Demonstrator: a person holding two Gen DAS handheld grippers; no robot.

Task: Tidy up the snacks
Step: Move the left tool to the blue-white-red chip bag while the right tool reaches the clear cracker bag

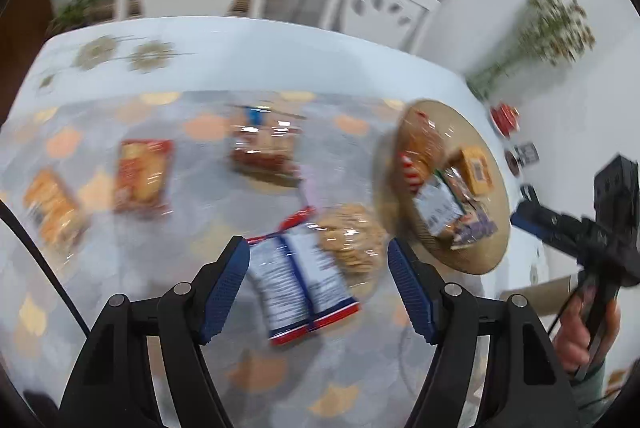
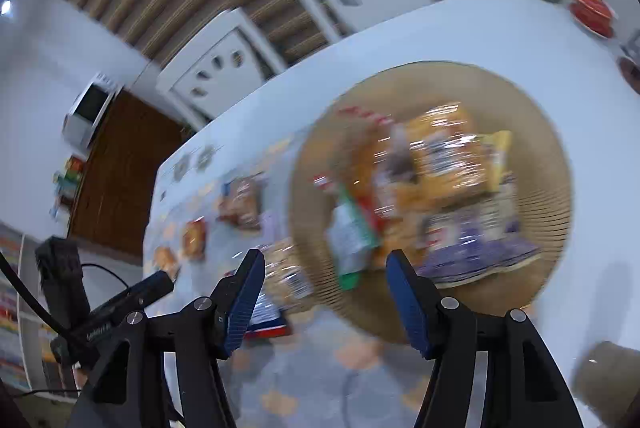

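1. While both views were smeared by blur, the left gripper pointed steeply down at the pale patterned tablecloth, its blue-padded jaws standing apart and clear of the clear-wrapped biscuit packet with a white, blue and red label lying flat between them.
2. That packet's long axis ran diagonally, label end toward the camera, biscuit end toward the round woven tan tray just beside it on the right.
3. At the right edge, a hand gripped the black handle of the other tool.
4. From the right wrist view, the right gripper hung tilted above the tray's near rim, jaws open and empty, over heaped snack packets.
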